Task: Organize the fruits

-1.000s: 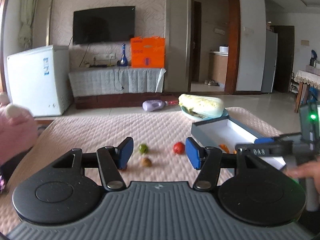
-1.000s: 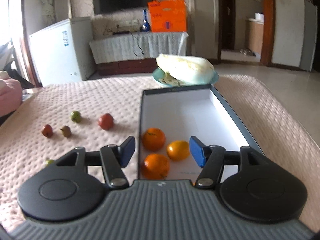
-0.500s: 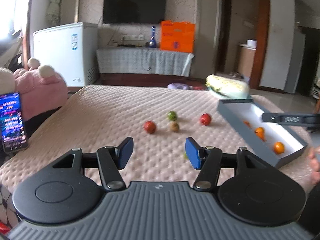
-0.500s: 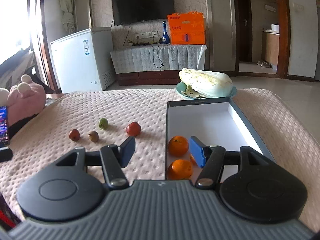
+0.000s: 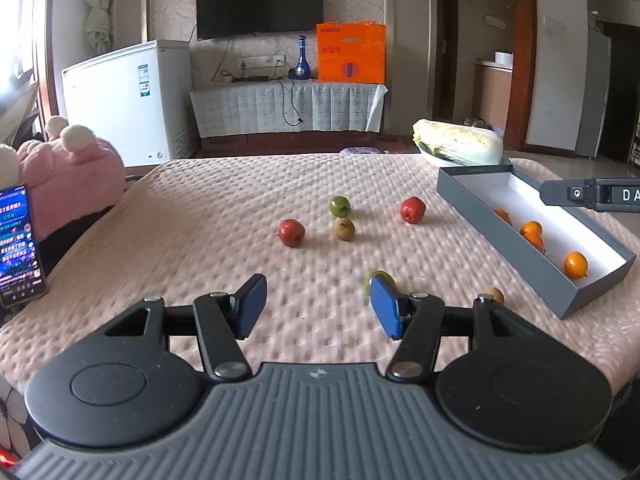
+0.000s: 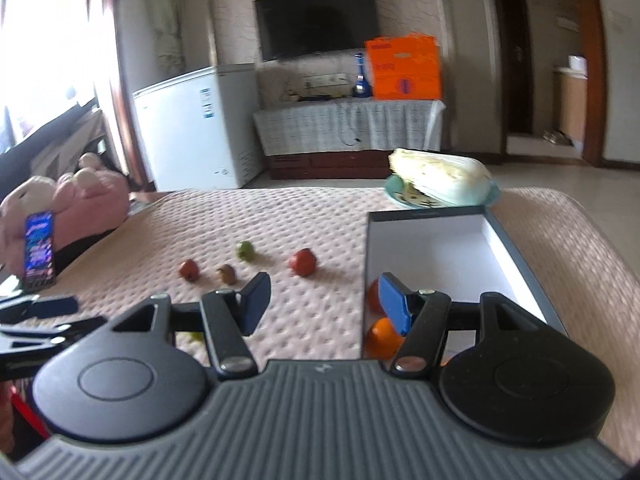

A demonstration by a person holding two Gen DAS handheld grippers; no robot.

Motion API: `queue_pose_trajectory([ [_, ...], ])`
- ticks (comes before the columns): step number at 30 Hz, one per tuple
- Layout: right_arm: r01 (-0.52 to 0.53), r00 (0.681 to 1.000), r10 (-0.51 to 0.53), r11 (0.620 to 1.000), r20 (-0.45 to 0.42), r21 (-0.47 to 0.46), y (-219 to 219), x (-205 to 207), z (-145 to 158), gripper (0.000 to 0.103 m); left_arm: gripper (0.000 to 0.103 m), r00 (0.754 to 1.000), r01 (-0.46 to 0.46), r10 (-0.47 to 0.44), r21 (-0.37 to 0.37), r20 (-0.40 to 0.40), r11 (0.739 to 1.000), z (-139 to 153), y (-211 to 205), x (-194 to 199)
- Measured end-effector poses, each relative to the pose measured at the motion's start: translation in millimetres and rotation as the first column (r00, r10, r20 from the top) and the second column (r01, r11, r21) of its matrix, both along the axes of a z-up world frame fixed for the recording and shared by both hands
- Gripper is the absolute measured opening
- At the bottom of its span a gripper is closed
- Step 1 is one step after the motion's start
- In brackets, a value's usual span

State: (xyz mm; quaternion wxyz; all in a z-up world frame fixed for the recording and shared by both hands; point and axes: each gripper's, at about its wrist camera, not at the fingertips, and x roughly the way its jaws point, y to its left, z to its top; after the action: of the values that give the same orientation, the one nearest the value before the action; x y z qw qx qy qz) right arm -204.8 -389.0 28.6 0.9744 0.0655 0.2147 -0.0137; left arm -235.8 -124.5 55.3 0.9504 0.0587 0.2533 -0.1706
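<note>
Small fruits lie on the pink bumpy cover: a red one point(image 5: 291, 232), a green one point(image 5: 340, 206), a brown one point(image 5: 345, 229), another red one point(image 5: 413, 209), a green one point(image 5: 378, 278) behind my right finger and a brownish one point(image 5: 494, 294). A grey box point(image 5: 520, 256) at the right holds several oranges point(image 5: 575, 265). My left gripper point(image 5: 318, 308) is open and empty, near the front edge. My right gripper point(image 6: 324, 304) is open and empty, over the box's point(image 6: 516, 256) near left corner, with oranges point(image 6: 382, 336) behind its right finger.
A cabbage on a plate point(image 5: 458, 147) stands behind the box. A pink plush toy point(image 5: 68, 172) and a lit phone point(image 5: 20, 246) sit at the left edge. A white freezer point(image 5: 128, 100) and a TV stand are beyond the cover.
Both grippers have pulled back and risen, so more of the cover and fruits shows. The left view has swung left, bringing the phone and plush into sight.
</note>
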Motion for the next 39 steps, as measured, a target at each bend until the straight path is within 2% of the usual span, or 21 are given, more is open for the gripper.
queue_pose_trajectory([
  [7,-0.065,0.997,0.065,0.998,-0.036,-0.002,16.3,-2.1,-4.4,0.062,0.063,1.0,0.004,-0.004,0.012,0.008,1.0,0.9,-5.7,3.0],
  [11,-0.13,0.989,0.125,0.989,-0.081,-0.065,35.1,-1.2,-10.1,0.062,0.063,1.0,-0.018,0.018,-0.003,0.011,1.0,4.0,1.7,5.5],
  [16,-0.169,0.978,0.157,0.983,-0.134,-0.077,41.7,6.3,-17.9,0.061,0.063,0.998,-0.054,0.054,-0.018,-0.023,0.998,3.8,10.6,13.5],
  [19,-0.192,0.969,0.177,0.979,-0.171,-0.073,46.9,9.5,-23.8,0.056,0.063,0.998,-0.045,0.044,-0.032,-0.034,0.998,3.8,11.4,13.6],
  [23,-0.226,0.952,0.194,0.967,-0.237,-0.115,59.2,14.4,-33.6,0.048,0.063,1.0,-0.015,0.014,-0.037,-0.028,0.999,4.1,6.7,9.4],
  [29,-0.212,0.943,0.166,0.967,-0.288,-0.139,61.0,22.0,-42.6,0.047,0.063,0.999,0.006,-0.007,-0.033,-0.032,0.999,3.1,-2.2,8.6],
  [39,-0.191,0.941,0.146,0.974,-0.305,-0.123,53.4,22.1,-45.0,0.048,0.063,0.999,0.002,-0.003,-0.023,-0.04,1.0,-0.4,-3.5,9.2],
])
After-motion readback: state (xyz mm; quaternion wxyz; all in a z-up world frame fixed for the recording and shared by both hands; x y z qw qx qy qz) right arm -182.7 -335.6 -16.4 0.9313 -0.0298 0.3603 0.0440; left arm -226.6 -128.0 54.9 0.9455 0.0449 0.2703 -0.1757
